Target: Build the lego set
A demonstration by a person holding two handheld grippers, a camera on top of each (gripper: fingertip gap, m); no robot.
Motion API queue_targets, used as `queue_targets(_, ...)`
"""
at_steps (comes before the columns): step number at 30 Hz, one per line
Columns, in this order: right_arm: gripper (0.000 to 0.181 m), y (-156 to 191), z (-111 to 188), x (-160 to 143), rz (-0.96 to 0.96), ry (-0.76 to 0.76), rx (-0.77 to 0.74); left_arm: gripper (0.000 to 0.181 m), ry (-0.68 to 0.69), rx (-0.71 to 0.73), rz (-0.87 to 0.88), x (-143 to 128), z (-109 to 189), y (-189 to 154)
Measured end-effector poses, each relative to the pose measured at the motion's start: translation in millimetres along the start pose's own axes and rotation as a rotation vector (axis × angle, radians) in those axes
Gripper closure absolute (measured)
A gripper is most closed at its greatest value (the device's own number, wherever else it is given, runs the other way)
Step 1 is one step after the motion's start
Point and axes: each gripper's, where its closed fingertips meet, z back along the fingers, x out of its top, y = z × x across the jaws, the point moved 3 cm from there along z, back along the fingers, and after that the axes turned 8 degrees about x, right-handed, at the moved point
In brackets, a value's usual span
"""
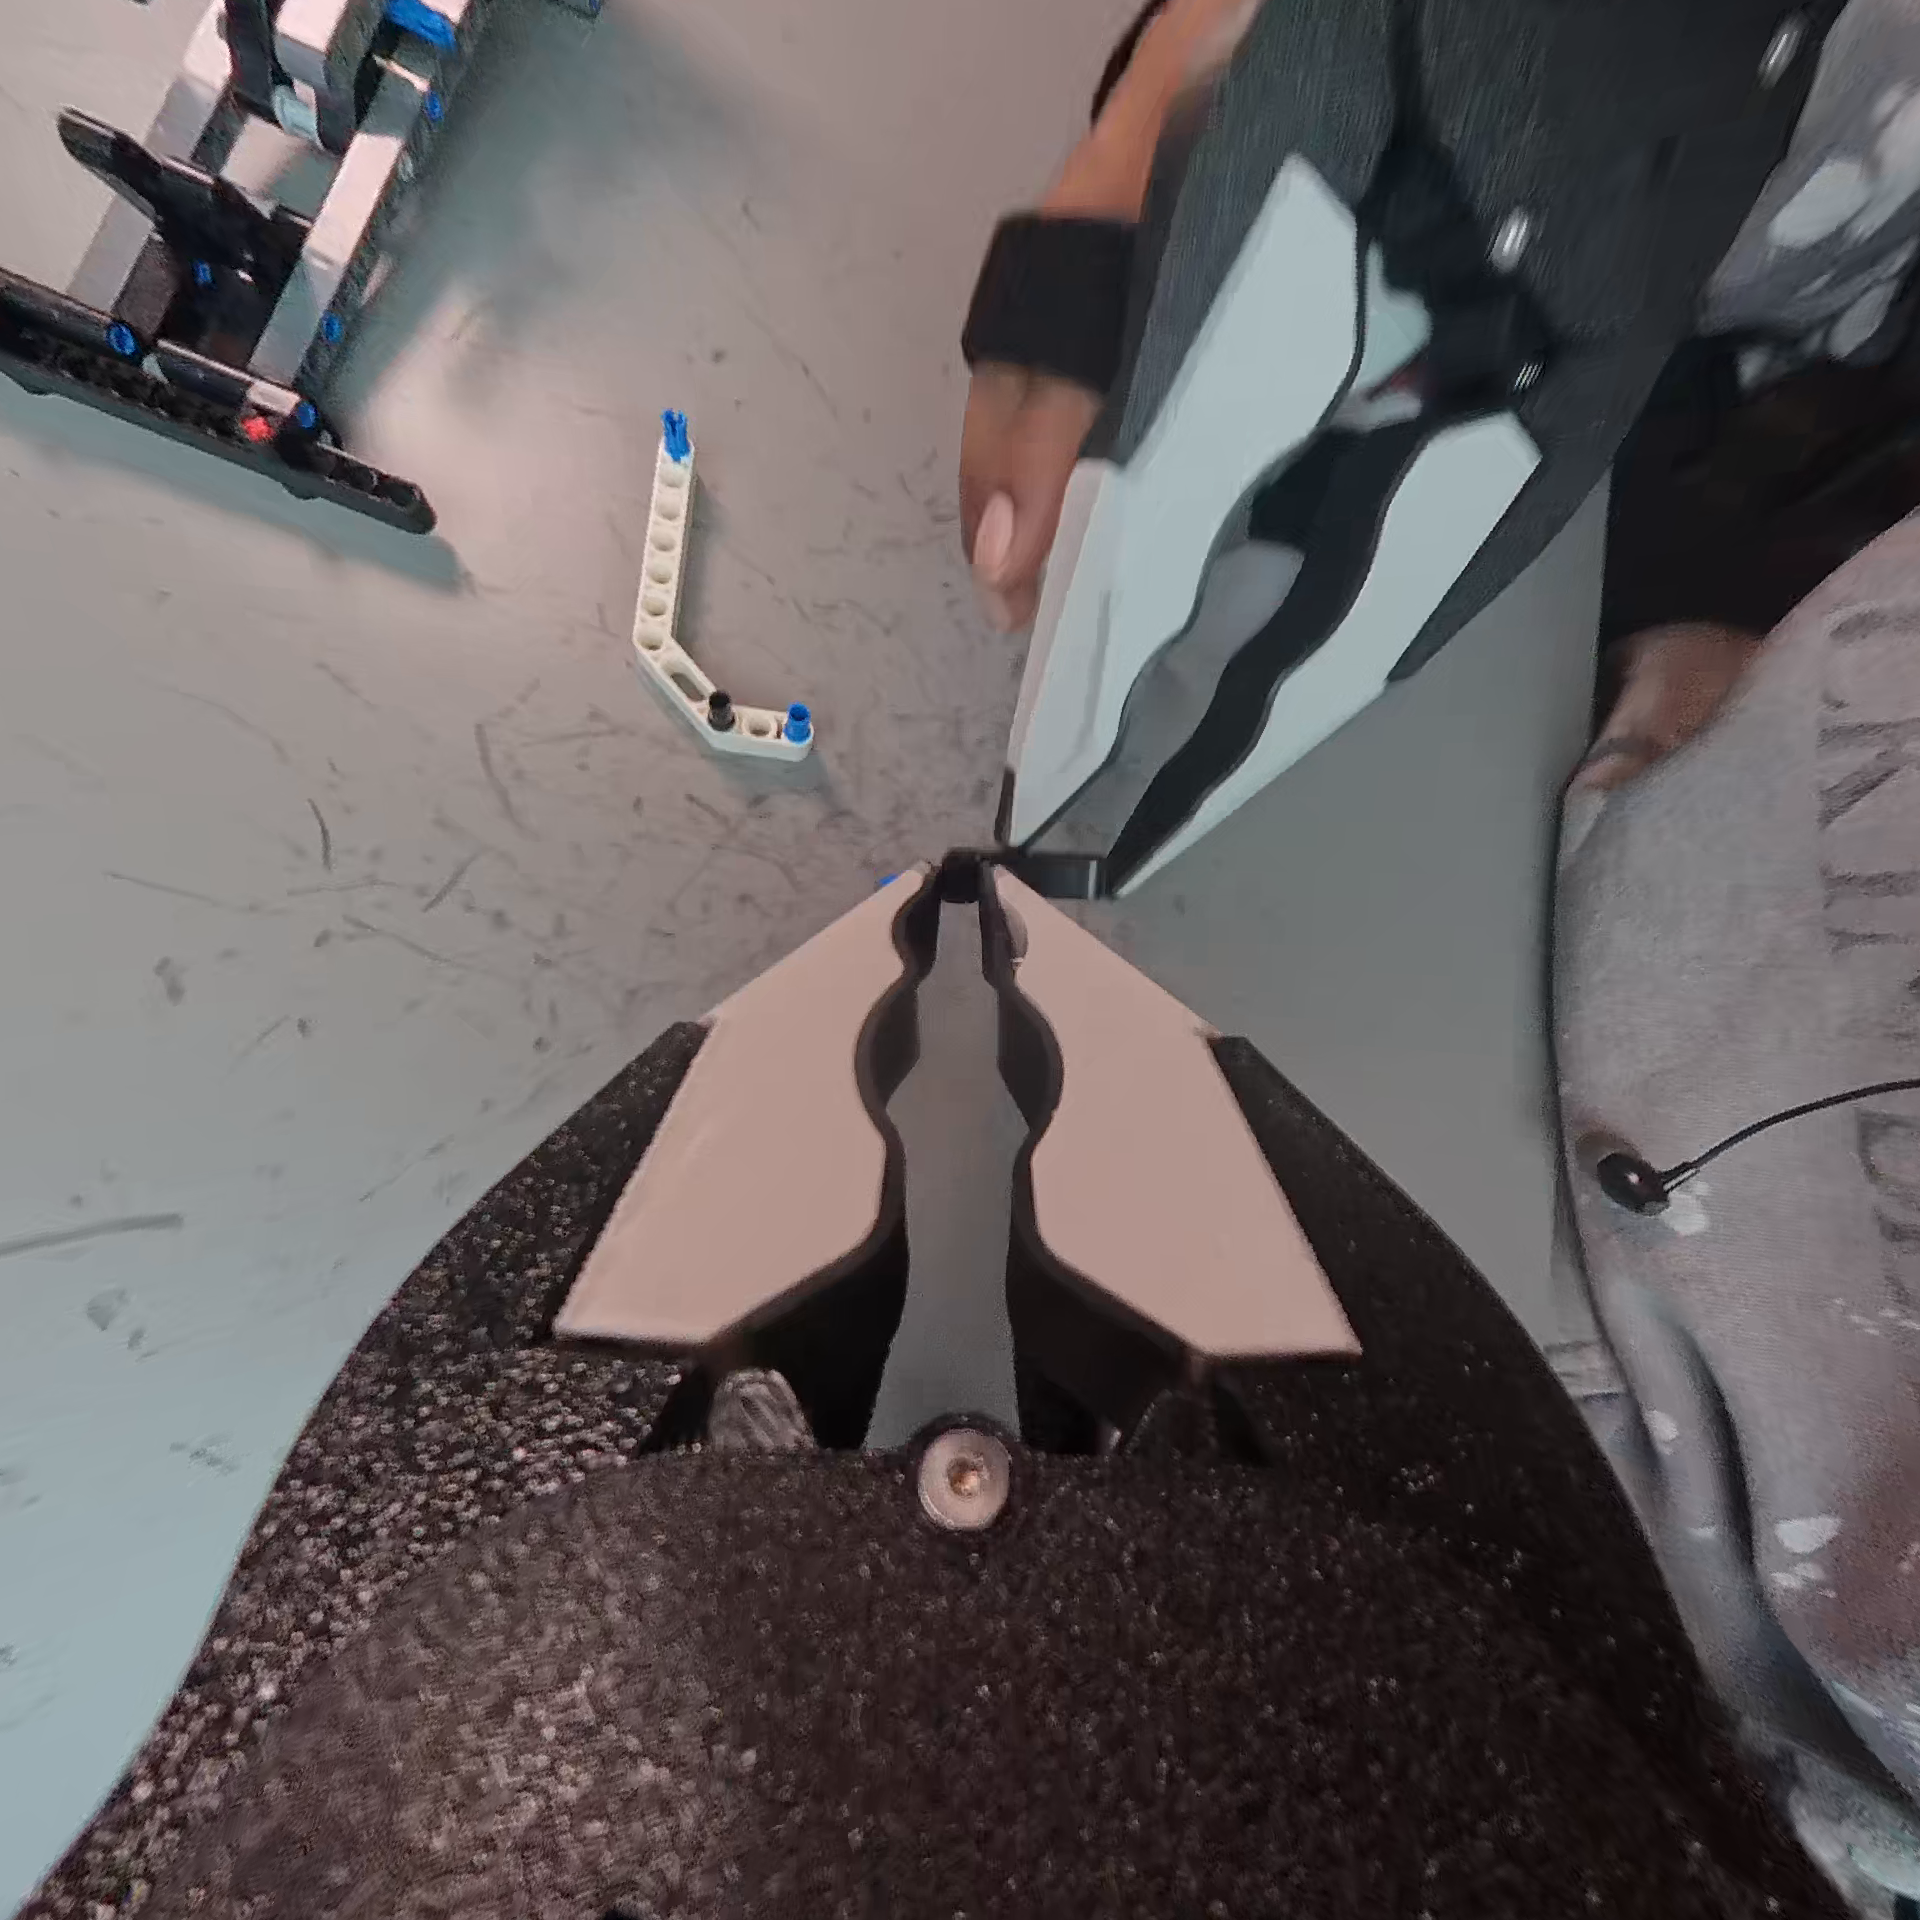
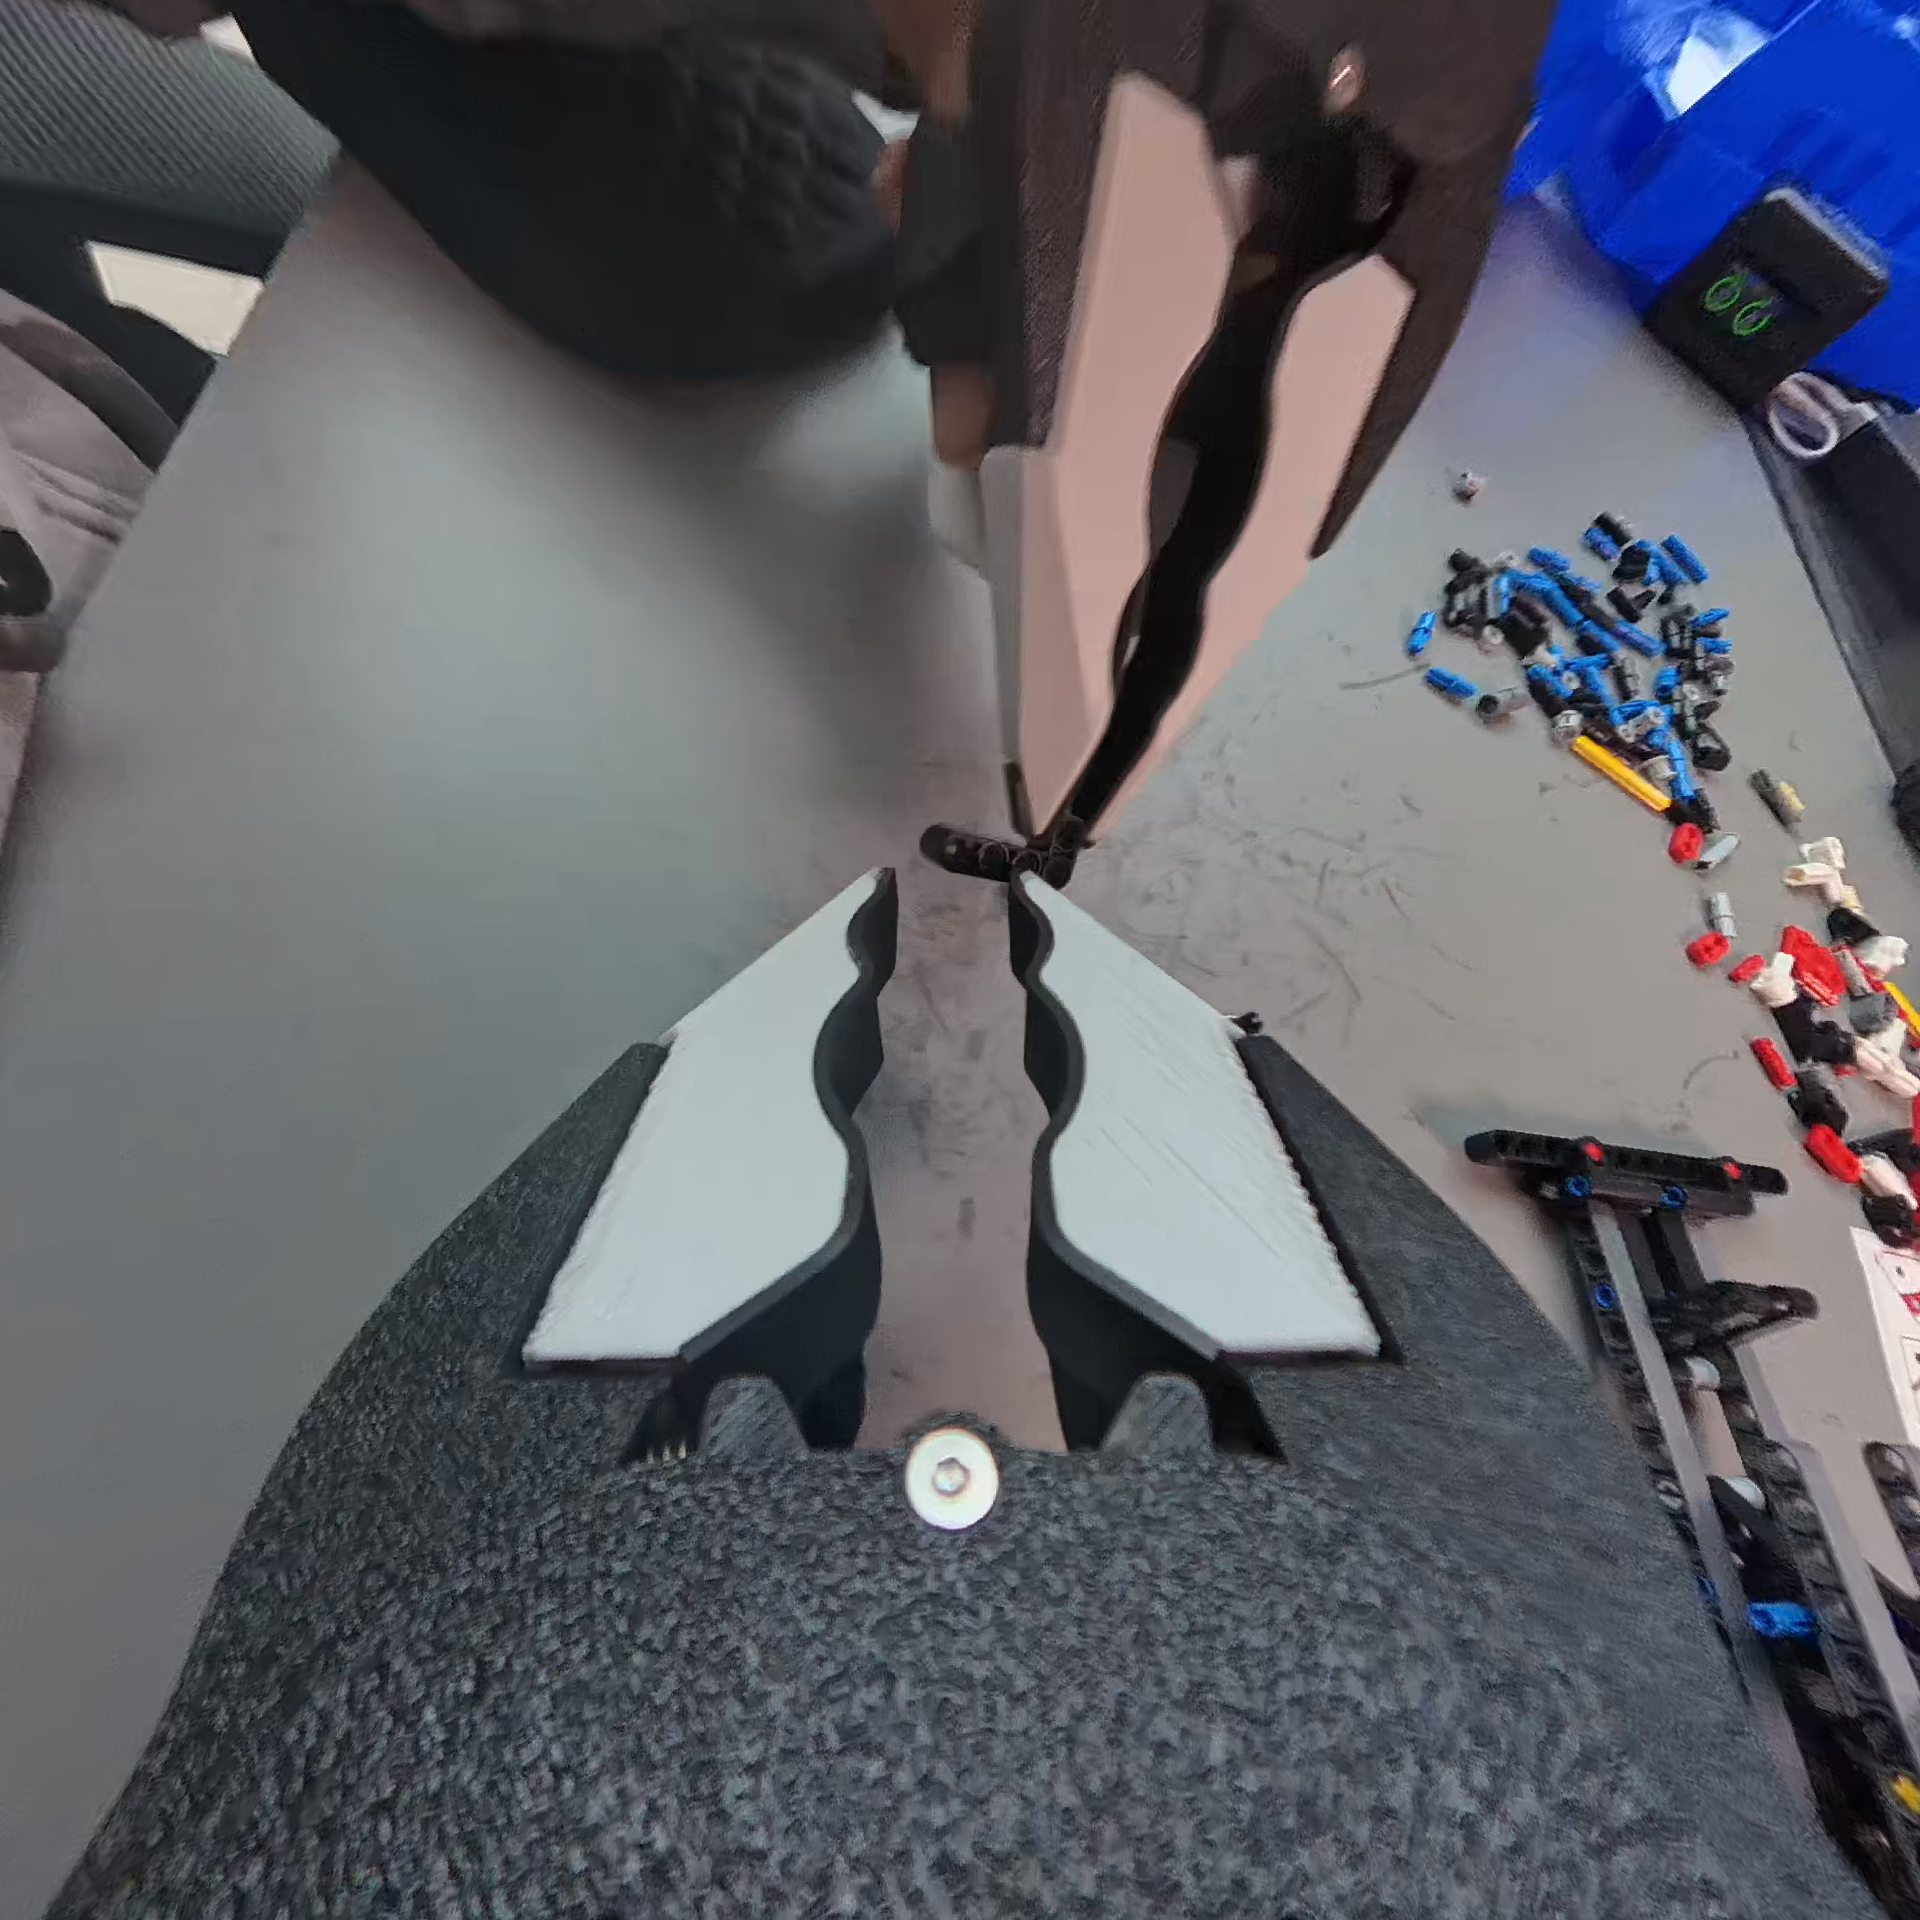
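Your left tool pinches a short black beam above the desk; your spread right tool must next close on its free end.

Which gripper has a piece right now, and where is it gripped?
The left gripper pinches the small black beam at one end; the right gripper is open, holding nothing.

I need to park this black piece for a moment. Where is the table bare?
Bare: the table on the near side of the left gripper, toward the person. Crowded: the loose parts pile and black frame.
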Motion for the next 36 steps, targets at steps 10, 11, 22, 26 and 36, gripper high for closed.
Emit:
queue_targets(10,0.160,10,-11,-11,0.012,0.081,0.054,0.175,0.022,0.073,-0.001,-8,1,9)
queue_targets(11,0.160,7,-8,-11,0.006,0.073,0.038,0.175,0.041,0.076,-0.018,-11,2,8)
queue_targets(22,0.157,5,-19,6,-0.017,-0.004,0.023,0.181,-0.056,0.037,0.000,6,3,-1)
queue_targets(26,0.161,0,-11,-1,-0.034,0.020,0.009,0.181,-0.008,0.122,-0.043,-6,10,14)
queue_targets(36,0.162,-2,-11,-12,-0.064,0.074,0.015,0.161,0.132,0.168,-0.140,-46,13,22)
